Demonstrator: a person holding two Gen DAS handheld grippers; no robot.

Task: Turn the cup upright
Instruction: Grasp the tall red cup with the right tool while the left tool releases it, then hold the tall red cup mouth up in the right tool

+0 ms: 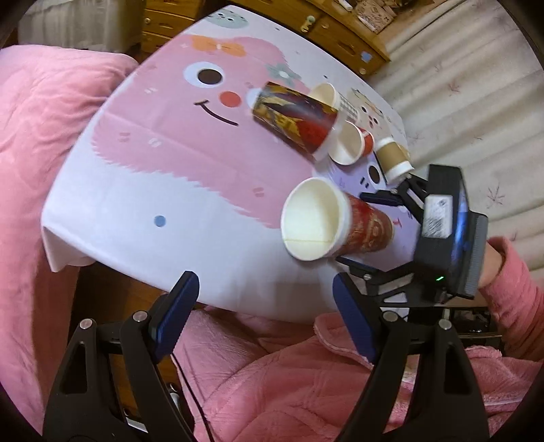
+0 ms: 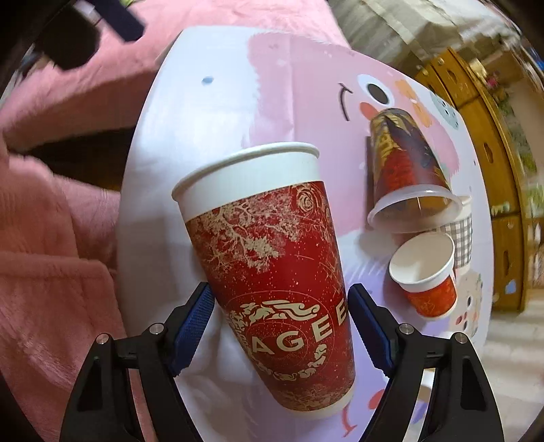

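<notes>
A tall red paper cup with gold print and a white rim point(image 2: 272, 272) sits between my right gripper's point(image 2: 280, 316) blue pads, which close on its lower body. In the left wrist view the same cup point(image 1: 333, 224) is held tilted on its side above the table, mouth towards the camera, with the right gripper point(image 1: 384, 231) behind it. My left gripper point(image 1: 265, 312) is open and empty, below the table's near edge over pink fabric.
A dark printed cup point(image 1: 295, 119) lies on its side on the pink cartoon tablecloth point(image 1: 153, 163). A small red cup point(image 1: 353, 142), a brown cup point(image 1: 394, 159) and a chequered cup point(image 2: 462, 238) stand close by. A wooden dresser point(image 1: 340, 30) stands behind.
</notes>
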